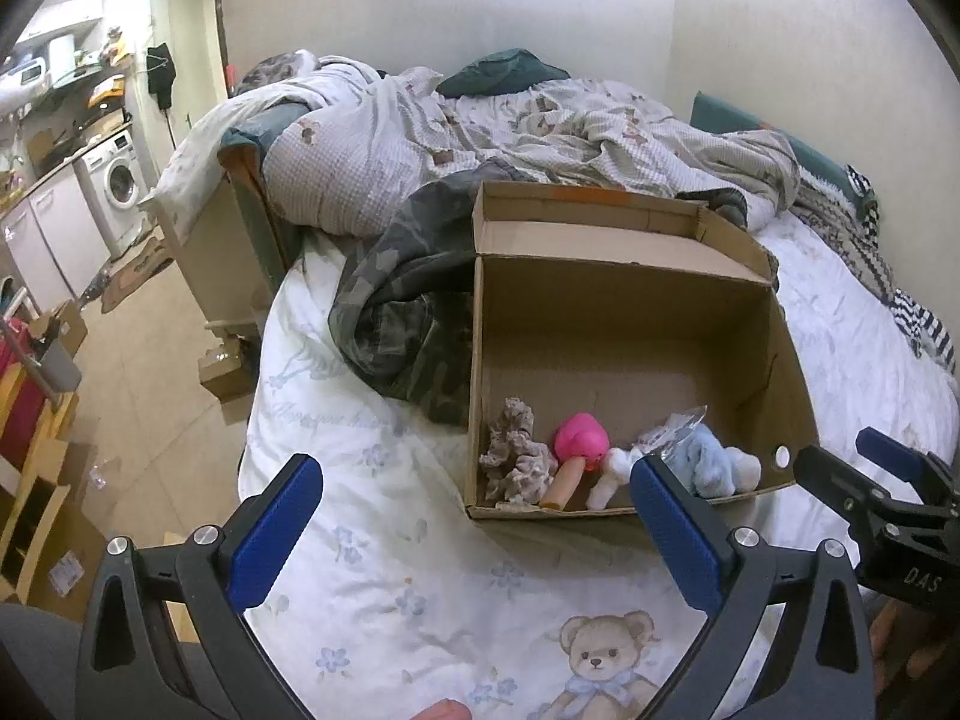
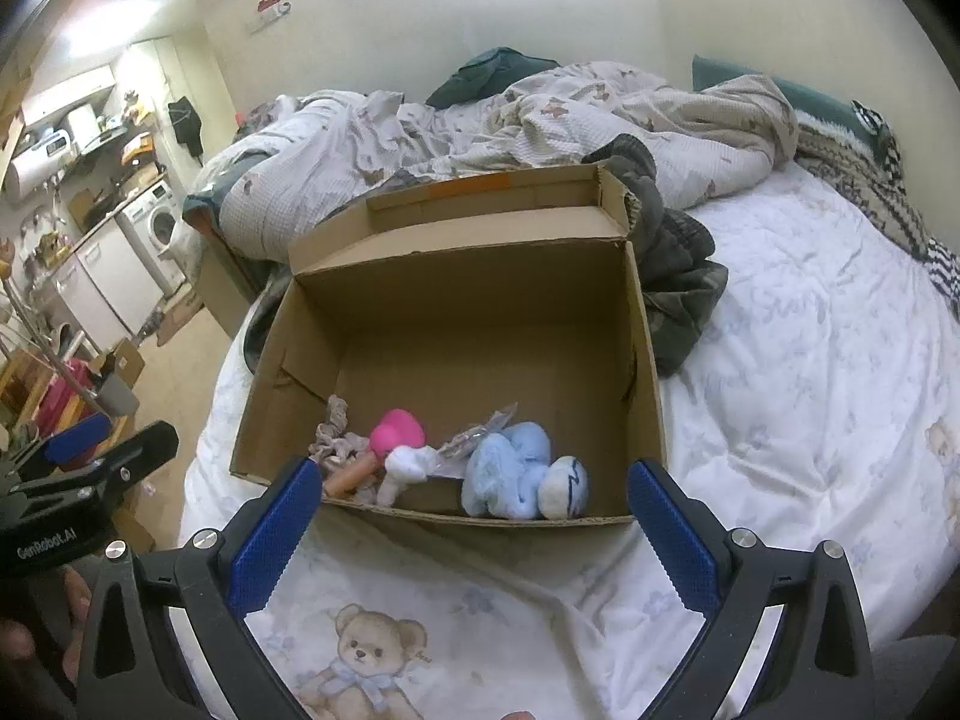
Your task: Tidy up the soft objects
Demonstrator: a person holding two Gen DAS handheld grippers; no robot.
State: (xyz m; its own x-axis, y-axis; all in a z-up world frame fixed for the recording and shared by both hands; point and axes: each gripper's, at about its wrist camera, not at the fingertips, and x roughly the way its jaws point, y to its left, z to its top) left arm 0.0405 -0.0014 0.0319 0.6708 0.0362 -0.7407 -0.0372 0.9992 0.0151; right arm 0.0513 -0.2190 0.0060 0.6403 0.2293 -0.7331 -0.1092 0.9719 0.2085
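An open cardboard box [image 1: 624, 312] [image 2: 462, 294] sits on the bed. Along its near wall lie a beige scrunchie [image 1: 516, 450] [image 2: 336, 435], a pink mushroom toy [image 1: 579, 441] [image 2: 393, 435], a small white plush [image 1: 612, 474] [image 2: 408, 468], a clear plastic wrapper [image 1: 672, 429] [image 2: 480, 432] and a light blue plush [image 1: 717, 465] [image 2: 519, 471]. My left gripper [image 1: 474, 522] is open and empty, just in front of the box. My right gripper [image 2: 471, 516] is open and empty at the box's near edge; it also shows at the right of the left wrist view [image 1: 864, 468].
A camouflage garment [image 1: 402, 300] [image 2: 678, 276] lies against the box. A rumpled duvet [image 1: 480, 132] [image 2: 540, 120] and a dark green cloth [image 1: 504, 72] cover the far bed. The floor with cardboard boxes [image 1: 36, 528] lies left of the bed.
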